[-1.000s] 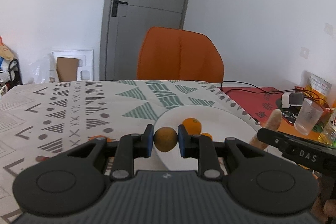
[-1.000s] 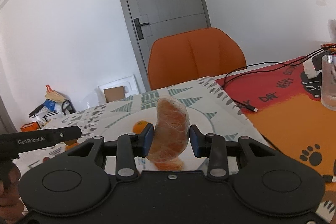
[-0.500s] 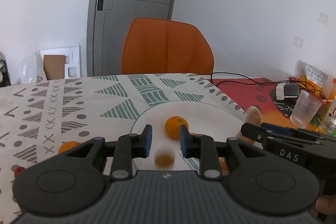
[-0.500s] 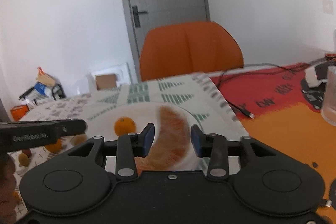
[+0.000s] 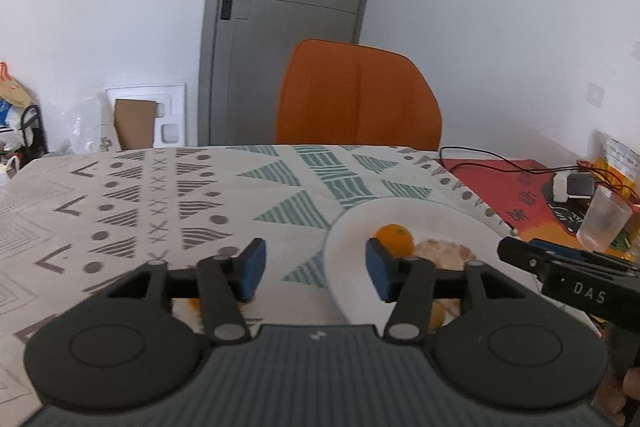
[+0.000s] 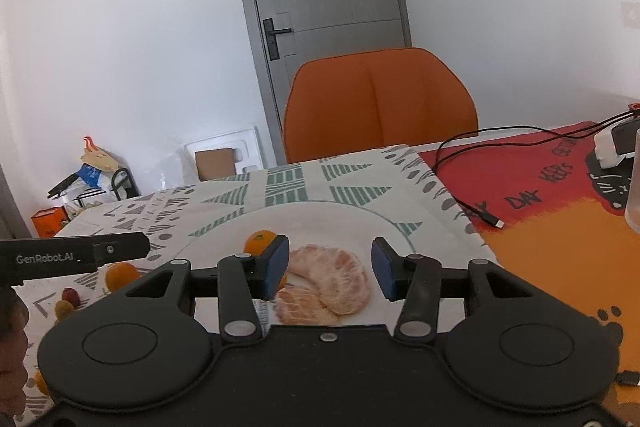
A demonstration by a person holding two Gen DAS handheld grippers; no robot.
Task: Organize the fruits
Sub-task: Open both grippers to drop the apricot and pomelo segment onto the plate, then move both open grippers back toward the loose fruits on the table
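Observation:
A white plate [image 5: 436,223] [image 6: 332,223] lies on the patterned tablecloth. On it are a small orange [image 5: 394,239] [image 6: 260,242] and peeled pomelo pieces [image 6: 332,279] [image 5: 440,251]. My left gripper [image 5: 315,269] is open and empty above the plate's left rim. My right gripper [image 6: 329,269] is open and empty, with the pomelo pieces lying on the plate below its jaws. Another orange [image 6: 120,275] and small round fruits [image 6: 66,301] lie on the cloth left of the plate. A further orange fruit [image 5: 436,315] shows partly behind my left gripper.
An orange chair [image 5: 358,99] stands at the table's far side. A red and orange mat [image 6: 560,195] with a black cable [image 6: 472,203], a charger [image 5: 572,187] and a clear plastic cup [image 5: 604,223] lies to the right.
My left gripper opened and let go of the small fruit, then drew left. My right gripper opened and released the pomelo piece, which now lies on the plate.

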